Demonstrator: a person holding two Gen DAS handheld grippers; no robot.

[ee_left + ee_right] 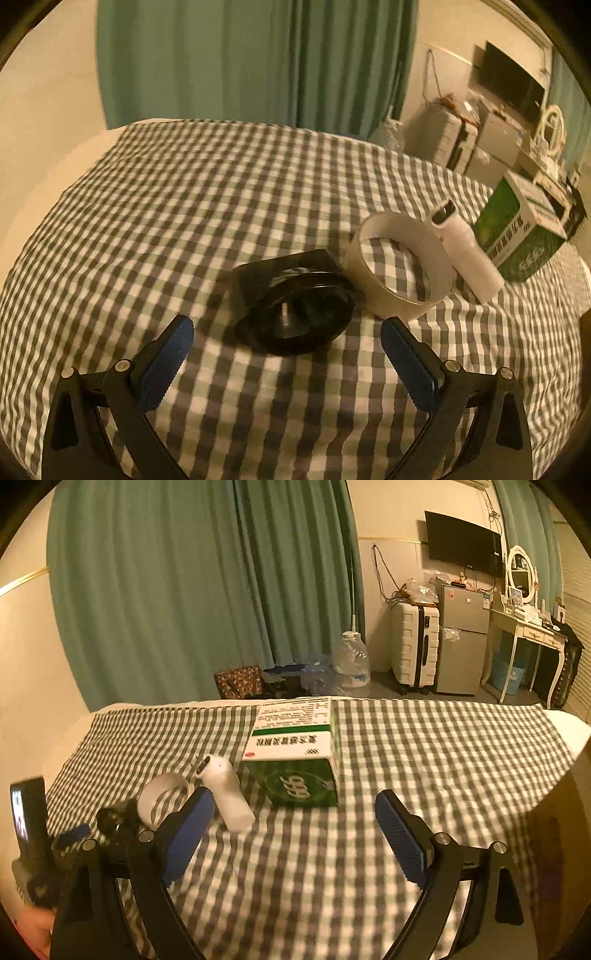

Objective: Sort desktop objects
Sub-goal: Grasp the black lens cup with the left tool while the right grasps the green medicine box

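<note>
My jaws gape on both grippers, left and right, gripping nothing. Black tape roll at twelve o'clock from my left; green box at twelve from my right, on the checked desk.

Checked cloth, matt weave; black tape roll, glossy film; pale tape roll, smooth; green box, printed card; gripper pads, ribbed blue.

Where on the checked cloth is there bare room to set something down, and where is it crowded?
The checked cloth lies bare right of the green box, out to its far edge. It also lies bare left of the black tape roll. The black roll, white tape roll, white bottle and box crowd one row.
</note>
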